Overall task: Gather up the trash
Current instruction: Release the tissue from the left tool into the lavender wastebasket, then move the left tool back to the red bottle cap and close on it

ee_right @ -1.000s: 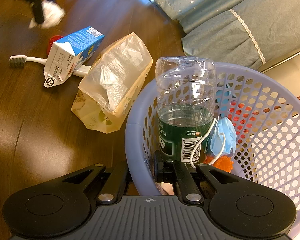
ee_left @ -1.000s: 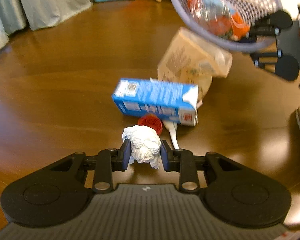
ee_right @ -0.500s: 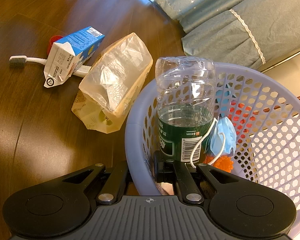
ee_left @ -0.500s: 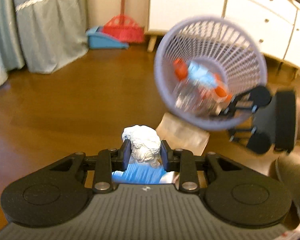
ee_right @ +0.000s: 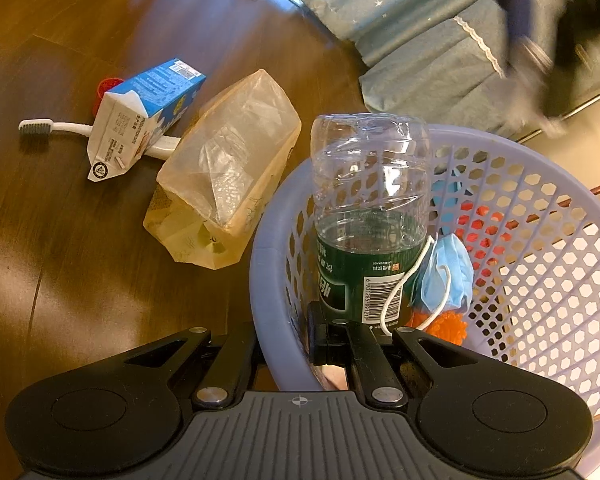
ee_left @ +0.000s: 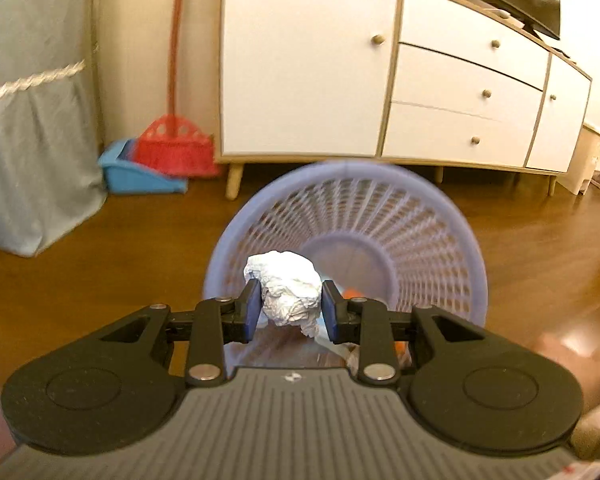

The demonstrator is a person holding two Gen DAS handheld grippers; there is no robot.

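Observation:
My left gripper [ee_left: 288, 306] is shut on a crumpled white tissue [ee_left: 286, 286] and holds it in front of the open mouth of the lavender mesh basket [ee_left: 420, 220]. My right gripper [ee_right: 286, 338] is shut on the basket's rim [ee_right: 272, 280], holding the basket tilted. Inside lie a clear bottle with a green label [ee_right: 370, 216], a blue face mask [ee_right: 446, 276] and an orange spiky ball [ee_right: 448, 326]. On the wooden floor to the left lie a blue milk carton [ee_right: 144, 116], a crumpled plastic bag [ee_right: 228, 168], a white toothbrush [ee_right: 60, 126] and a red cap [ee_right: 106, 88].
A white sideboard [ee_left: 380, 80] on wooden legs stands behind the basket. A red broom [ee_left: 176, 148] and blue dustpan [ee_left: 136, 172] lean by the wall. Grey-blue fabric [ee_left: 28, 120] hangs at left. The left gripper shows as a dark blur [ee_right: 540, 32] at the right wrist view's upper right.
My left gripper lifted the tissue off the floor, away from the carton and red cap, and swung to face the basket's mouth. The right gripper and basket stayed still.

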